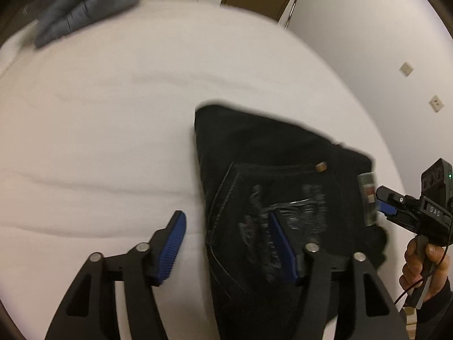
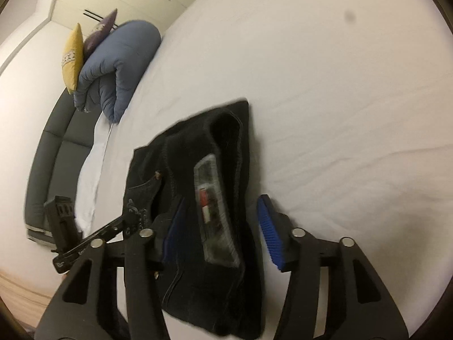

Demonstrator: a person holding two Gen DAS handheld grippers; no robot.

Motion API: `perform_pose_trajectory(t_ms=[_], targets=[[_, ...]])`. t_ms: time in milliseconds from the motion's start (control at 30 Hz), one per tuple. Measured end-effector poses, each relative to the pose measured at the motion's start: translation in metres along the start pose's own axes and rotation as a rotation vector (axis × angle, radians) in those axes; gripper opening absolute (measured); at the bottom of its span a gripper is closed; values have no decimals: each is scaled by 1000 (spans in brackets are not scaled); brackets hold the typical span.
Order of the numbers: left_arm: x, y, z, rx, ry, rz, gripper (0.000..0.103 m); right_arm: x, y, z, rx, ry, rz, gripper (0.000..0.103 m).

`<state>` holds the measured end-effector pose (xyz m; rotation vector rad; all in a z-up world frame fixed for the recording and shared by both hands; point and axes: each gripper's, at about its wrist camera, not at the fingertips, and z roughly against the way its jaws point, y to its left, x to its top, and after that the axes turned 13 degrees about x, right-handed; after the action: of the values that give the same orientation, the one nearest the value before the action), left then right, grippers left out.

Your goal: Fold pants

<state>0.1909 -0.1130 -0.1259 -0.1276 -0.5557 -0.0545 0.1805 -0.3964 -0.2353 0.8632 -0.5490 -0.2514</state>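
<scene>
Two grippers, both w/ jaws apart and nothing pinched: the left gripper (image 1: 226, 243) straddles the near-left edge of the pants (image 1: 271, 175), one blue pad over bare sheet and the other over the embroidered back pocket (image 1: 277, 215); the right gripper (image 2: 218, 226) has the waistband end btwn its pads, fabric lying loose, not pressed. Pants sit folded into a compact dark bundle on the white bed (image 1: 113, 113), toward the near-right side in the left wrist view, w/ a clear size sticker (image 2: 215, 212) along the top layer. Fold looks done or nearly so, by my read. Risks from here: a pad could snag a seam or the pocket edge on pulling away and drag the top layer open, since denim layers are only stacked, not tucked; the rounded lip at the far end (image 2: 229, 124) stands puffed and could spring back; the sticker is slick, so a re-grip there may slip. Edges: left wrist view shows the bundle near the right bed edge beside the wall (image 1: 368, 42), so little room that side. Plenty of open sheet to the left and far side. Blue duvet (image 2: 119, 65) and cushions (image 2: 73, 56) are well apart at the headboard end, no obstruction.
</scene>
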Motion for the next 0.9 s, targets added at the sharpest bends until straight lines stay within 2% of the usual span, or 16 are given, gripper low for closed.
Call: perform_pose_trajectory(t_ms=[67,133,167,233,267,333,400,433,500,567,633,700,767,900], targets=[[-6,-1,34,15,-96,-14,82,-8,18,21,-14,-43,39,51],[-14,-3,70,48,-201,-28,100,-21,45,49,-48,-107,100,51],[-18,-5,92,74,-271,-41,103,-28,58,62,-67,-141,134,51],[-27,-9,136,144,-422,-78,103,-47,89,94,-96,-223,220,51],[-25,0,151,184,-461,-90,103,-56,103,108,-110,-261,262,54],[-35,-10,180,277,-535,-110,103,-82,137,135,-154,-343,356,65],[-47,-16,209,336,-606,-131,103,-106,166,154,-198,-421,433,77],[-56,-19,227,361,-640,-134,103,-120,183,166,-219,-466,483,80],[-68,-14,254,389,-658,-98,103,-147,214,188,-243,-555,580,92],[-79,-8,281,373,-684,-46,103,-175,244,209,-273,-663,663,103],[-93,-2,311,332,-754,-25,103,-200,273,227,-307,-754,736,103],[-104,0,336,288,-815,-23,103,-218,298,240,-295,-797,794,103],[-105,-1,353,274,-805,-26,103,-227,316,249,-307,-814,803,103],[-116,-4,373,307,-817,-9,103,-241,347,258,-367,-775,785,103]])
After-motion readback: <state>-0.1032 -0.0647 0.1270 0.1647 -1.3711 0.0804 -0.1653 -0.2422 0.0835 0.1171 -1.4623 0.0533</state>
